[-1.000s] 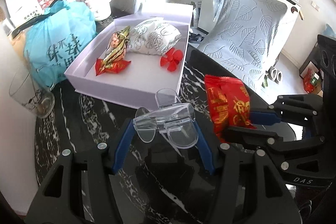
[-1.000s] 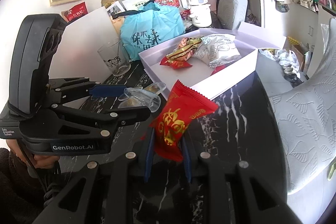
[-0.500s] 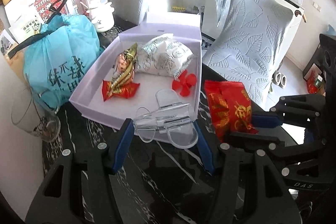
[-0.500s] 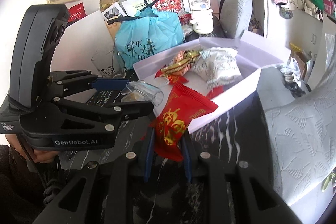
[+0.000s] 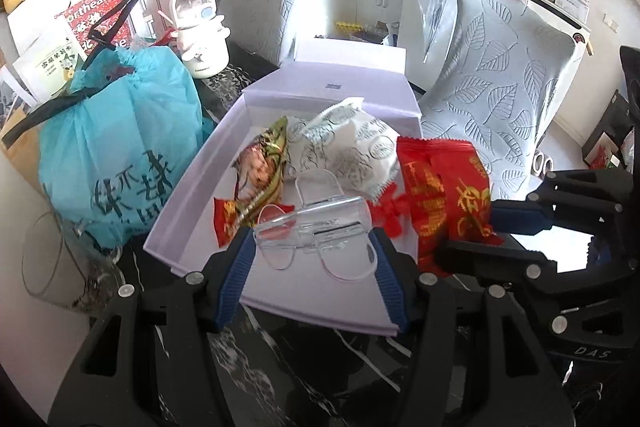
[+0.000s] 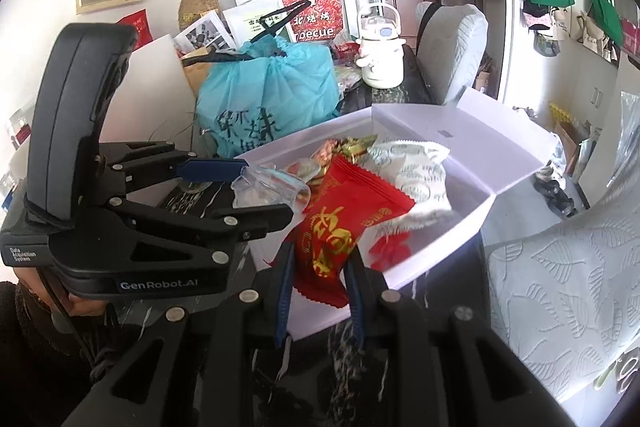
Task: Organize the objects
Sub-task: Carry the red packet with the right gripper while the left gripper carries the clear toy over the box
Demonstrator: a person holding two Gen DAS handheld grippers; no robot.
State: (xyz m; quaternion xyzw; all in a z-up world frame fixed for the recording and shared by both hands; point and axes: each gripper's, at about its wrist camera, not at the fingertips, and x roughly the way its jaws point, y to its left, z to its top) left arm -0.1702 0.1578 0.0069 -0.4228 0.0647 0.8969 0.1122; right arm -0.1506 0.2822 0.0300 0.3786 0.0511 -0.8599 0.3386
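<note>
Nearest in each wrist view, the black plastic arms and ribbed blue pads of the claws are seen above a glossy black bench [image 5: 304,355] veined in white. The left claw [image 5: 314,247] is held partly open and is clamped on a clear, hard plastic clip-like holder [image 5: 316,223] with rounded lobes; its long axis is laid crosswise between the pads, and it is suspended over the near edge of the box. The right claw [image 6: 320,267] is closed to its narrowest on the lower end of a crinkled red foil snack packet with gold characters [image 6: 344,223]; the packet's long axis runs up and away from the pads, its serrated top edge pointed toward the far side of the box.

Beyond both, a shallow, smooth pale-lilac cardboard box [image 5: 192,187] with its lid folded open at the back is seen on the bench. Inside it lie a white patterned snack bag [image 5: 348,147], a gold-and-red foil wrapper [image 5: 260,171] and a small red flower-shaped piece [image 5: 390,211].

To the left, a clear drinking glass [image 5: 44,263] stands beside a knotted, wrinkled turquoise plastic bag [image 5: 120,147]; farther back, a white kettle [image 5: 200,31].
</note>
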